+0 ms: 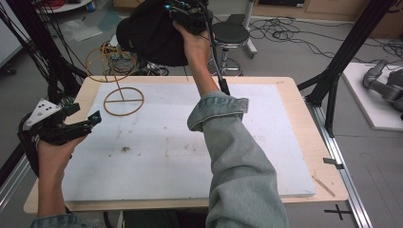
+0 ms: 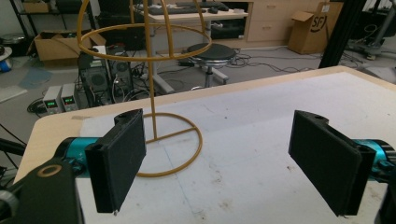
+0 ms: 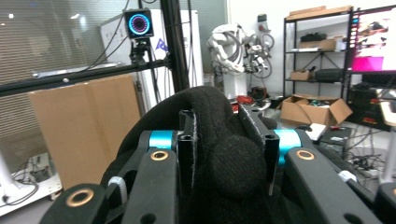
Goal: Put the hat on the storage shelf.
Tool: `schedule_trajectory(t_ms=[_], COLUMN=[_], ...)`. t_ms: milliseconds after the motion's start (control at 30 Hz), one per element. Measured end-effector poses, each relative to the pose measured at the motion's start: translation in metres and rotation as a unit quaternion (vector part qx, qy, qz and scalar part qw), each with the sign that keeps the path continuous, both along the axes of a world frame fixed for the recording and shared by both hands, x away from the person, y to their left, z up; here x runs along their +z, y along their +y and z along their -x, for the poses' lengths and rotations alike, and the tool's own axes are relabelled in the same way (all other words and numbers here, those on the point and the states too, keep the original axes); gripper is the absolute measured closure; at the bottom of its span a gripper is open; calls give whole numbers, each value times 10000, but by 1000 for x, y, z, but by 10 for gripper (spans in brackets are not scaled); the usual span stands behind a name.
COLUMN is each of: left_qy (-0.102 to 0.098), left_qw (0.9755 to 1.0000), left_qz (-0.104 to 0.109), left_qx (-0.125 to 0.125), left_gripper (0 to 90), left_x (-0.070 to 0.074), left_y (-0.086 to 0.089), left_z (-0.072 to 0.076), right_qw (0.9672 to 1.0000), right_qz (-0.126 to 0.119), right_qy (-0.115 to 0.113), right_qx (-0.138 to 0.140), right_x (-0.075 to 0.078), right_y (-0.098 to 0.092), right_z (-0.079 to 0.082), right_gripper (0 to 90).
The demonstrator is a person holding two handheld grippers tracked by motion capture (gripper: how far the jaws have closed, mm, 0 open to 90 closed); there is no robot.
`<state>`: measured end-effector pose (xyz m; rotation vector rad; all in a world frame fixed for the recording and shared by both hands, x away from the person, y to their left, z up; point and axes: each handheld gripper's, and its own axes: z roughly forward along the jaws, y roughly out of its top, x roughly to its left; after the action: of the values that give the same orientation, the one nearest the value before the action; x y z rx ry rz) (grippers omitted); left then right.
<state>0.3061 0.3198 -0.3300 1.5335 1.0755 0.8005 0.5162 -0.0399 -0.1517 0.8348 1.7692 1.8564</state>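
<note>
Your right gripper (image 1: 187,16) is raised beyond the far edge of the table (image 1: 304,142), its jaws pinched on a fold of the black hat (image 1: 149,33); in the right gripper view the black fabric (image 3: 219,154) bulges between and around the two jaws. The hat hangs in the air just beside the wire stand (image 1: 116,80), whose upper hoop (image 2: 140,44) rises on a thin post above a ring base resting on the white mat (image 1: 157,147). Your left gripper (image 1: 76,121) waits near the table's left edge with its jaws spread wide and nothing between them. The grip takes only a bunched fold, so the soft fabric may slip out if you swing it quickly. The stand appears light and top-heavy: a sideways brush from the hat or your sleeve (image 1: 228,142) is likely to tip it. Lower the hat from above, centred on the hoop, otherwise it may catch on one side and slide off.
</note>
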Motion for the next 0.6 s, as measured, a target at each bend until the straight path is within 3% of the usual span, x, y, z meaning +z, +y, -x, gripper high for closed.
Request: schedule_trajectory(t_ms=[600], left_qy=[14], left_qw=[10000], left_qz=[16], left_qx=[-16], left_gripper=[193], left_x=[0], left_y=[3], left_z=[1], right_qw=[9987], right_qz=[-7], right_qy=[255], right_qx=[434], right_x=[-17], right_y=[62], right_z=[-13], right_gripper=[701])
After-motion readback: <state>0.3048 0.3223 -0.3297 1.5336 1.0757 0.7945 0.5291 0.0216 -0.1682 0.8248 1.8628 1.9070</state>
